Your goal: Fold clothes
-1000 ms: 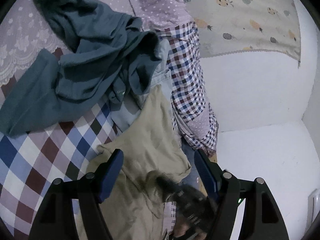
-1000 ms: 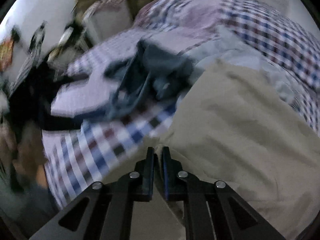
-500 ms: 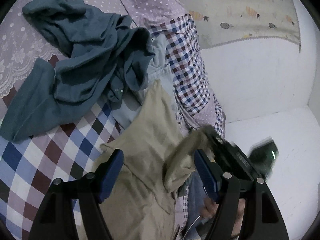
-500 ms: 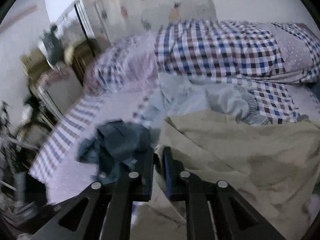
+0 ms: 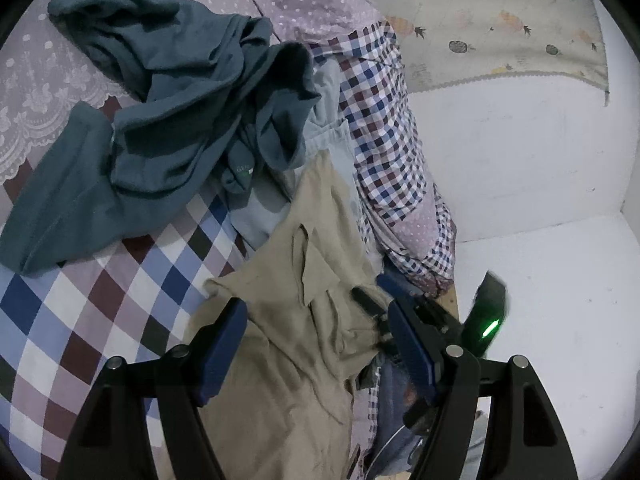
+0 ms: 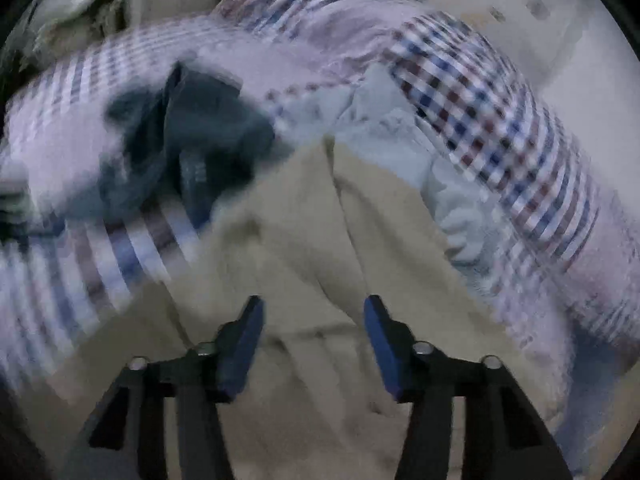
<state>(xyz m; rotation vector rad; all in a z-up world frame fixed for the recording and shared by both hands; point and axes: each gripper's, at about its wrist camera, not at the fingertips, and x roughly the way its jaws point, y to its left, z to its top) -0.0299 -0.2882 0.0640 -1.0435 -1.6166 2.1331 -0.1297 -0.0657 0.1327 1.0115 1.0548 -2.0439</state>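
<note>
A beige garment lies crumpled near the bed's edge, under my open left gripper, whose blue pads hover above it with nothing held. My right gripper is open too, just over the same beige garment; that view is blurred. From the left wrist view the right gripper's body with a green light shows beside my right finger. A dark teal garment lies rumpled farther back, with a pale blue garment partly under it.
The bed has a diamond-checked sheet and a lilac lace cover. A checked quilt hangs over the bed's right edge. A white floor and wall lie beyond, with a fruit-print cloth above.
The right gripper has opened and let go of the beige garment's edge, which dropped back onto the bed. The right wrist view swung down. The left gripper barely moved.
</note>
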